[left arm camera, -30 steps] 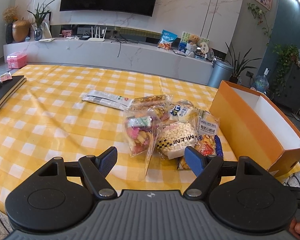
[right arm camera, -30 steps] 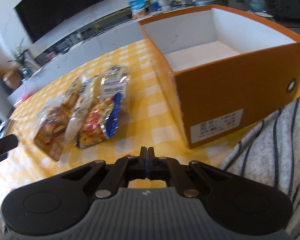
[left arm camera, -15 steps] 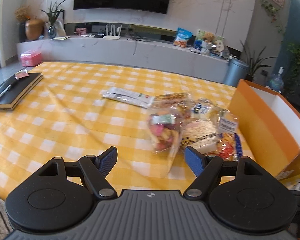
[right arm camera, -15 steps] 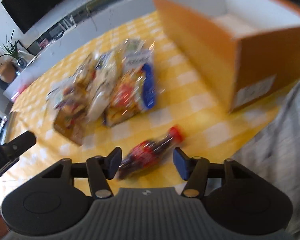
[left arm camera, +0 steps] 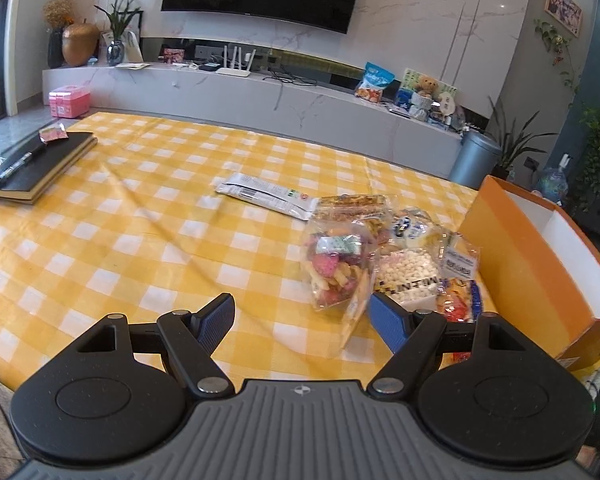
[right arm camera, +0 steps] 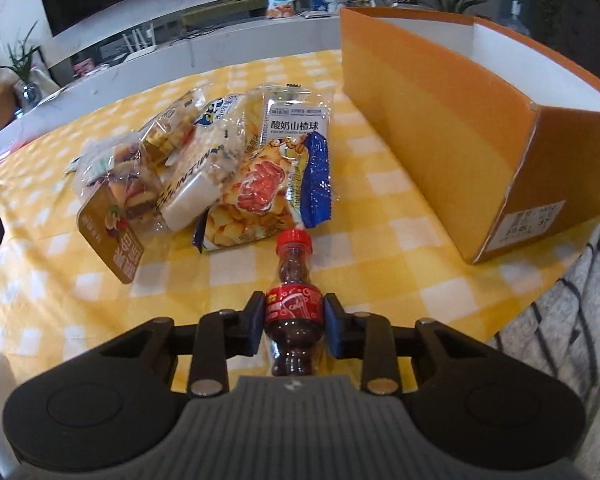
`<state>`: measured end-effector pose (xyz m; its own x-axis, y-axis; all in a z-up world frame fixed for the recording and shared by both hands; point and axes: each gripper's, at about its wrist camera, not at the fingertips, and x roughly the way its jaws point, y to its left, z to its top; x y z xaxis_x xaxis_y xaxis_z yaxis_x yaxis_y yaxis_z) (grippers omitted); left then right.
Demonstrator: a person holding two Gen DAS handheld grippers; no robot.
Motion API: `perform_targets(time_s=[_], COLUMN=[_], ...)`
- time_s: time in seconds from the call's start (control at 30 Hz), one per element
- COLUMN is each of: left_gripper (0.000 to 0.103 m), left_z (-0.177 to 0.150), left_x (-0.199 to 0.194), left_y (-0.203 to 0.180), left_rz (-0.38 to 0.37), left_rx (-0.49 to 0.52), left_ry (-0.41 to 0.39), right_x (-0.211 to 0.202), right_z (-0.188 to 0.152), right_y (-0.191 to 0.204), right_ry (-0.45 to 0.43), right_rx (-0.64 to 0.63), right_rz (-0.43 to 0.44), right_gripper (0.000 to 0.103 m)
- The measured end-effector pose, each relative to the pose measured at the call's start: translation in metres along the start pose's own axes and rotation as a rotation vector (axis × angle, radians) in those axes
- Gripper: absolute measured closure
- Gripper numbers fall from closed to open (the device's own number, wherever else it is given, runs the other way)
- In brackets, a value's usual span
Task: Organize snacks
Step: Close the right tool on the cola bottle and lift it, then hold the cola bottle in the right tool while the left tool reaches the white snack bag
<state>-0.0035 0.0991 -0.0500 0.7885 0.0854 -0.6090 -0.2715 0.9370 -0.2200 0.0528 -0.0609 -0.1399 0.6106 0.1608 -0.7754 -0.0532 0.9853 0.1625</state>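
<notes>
Since half a second ago, the right claw (right arm camera: 294, 322) is closed around the small cola bottle (right arm camera: 294, 300) at its label, low over the table (right arm camera: 380, 248); rigid but slick plastic, so mid-body is gripped. Left claw (left arm camera: 302, 318) is held wide open, empty.

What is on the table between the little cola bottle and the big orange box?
Nothing. In the right wrist view, only bare yellow checked tablecloth lies between the cola bottle, held in the right tongs, and the orange box.

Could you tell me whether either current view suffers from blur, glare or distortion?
Left wrist view: sharp, with fisheye bending of the TV wall and window sheen on the tablecloth. Right wrist view: sharp on the cola bottle; glare on the snack bags; the orange box bows.
</notes>
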Motion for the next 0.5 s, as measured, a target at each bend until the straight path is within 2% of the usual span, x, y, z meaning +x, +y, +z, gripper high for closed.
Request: perform_targets(time_s=[0.1,0.2,0.27,0.37,0.5], left_gripper=[0.013,0.013,0.013,0.013,0.013], left_z=[0.0,-0.002,-0.005,-0.008,-0.008], left_x=[-0.003,-0.001,0.005,0.009,0.008], left_y=[-0.002,-0.009,-0.015,-0.021,-0.033], left_rz=[-0.047,-0.042,-0.03,-0.047,-0.064], left_rx=[-0.002,0.028,0.055,0.068,0.106], left_ry=[-0.015,-0.021,0.002,0.025,0.015], right_x=[-0.007,-0.014,-0.019,-0.027,-0.035], right_z=[0.004,0.009,0.014,0.019,0.02], right_y=[-0.013,-0.025,-0.035,-0.046,-0.057], right_ry=[0.002,-0.024,-0.037,-0.072,-0.098], right_rx=[-0.03,-0.046,-0.038,-0.047,-0.071], right_rz=[0.037,0.051,0.064,0.058,0.059], right_gripper=[0.074,0.074,0.074,0.074,0.074])
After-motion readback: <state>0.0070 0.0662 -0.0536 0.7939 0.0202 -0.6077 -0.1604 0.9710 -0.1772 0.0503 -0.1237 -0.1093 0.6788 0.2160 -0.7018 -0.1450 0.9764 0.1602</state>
